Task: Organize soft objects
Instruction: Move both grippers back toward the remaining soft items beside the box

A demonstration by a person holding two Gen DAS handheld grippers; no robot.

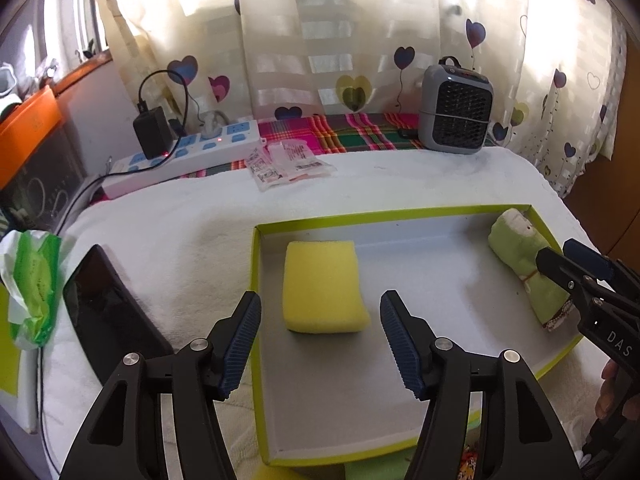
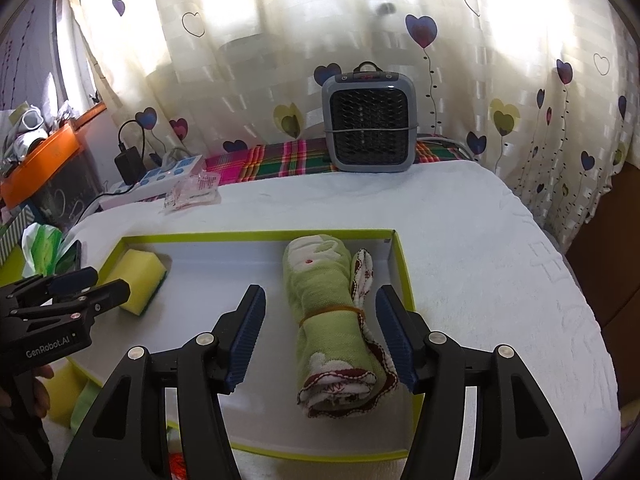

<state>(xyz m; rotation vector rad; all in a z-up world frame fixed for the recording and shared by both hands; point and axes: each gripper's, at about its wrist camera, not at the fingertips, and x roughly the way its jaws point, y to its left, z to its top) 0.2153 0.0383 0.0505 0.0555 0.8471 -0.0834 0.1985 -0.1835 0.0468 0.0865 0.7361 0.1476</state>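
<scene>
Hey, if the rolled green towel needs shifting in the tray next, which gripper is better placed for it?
Probably the right gripper. Its open fingers already sit either side of the rolled green towel in the tray. The left gripper is lined up on the yellow sponge instead.

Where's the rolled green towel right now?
The rolled green towel lies in the tray at its right end, between the right tongs' open fingers.

Yellow sponge (image 1: pixel 324 286) lies flat at left end of lime-rimmed tray (image 1: pixel 256 280), green backing showing underneath. Rolled green towel (image 2: pixel 332 320), rubber-banded mid-length, patterned trim at near end, lies lengthwise at tray's right end, well apart from sponge
</scene>
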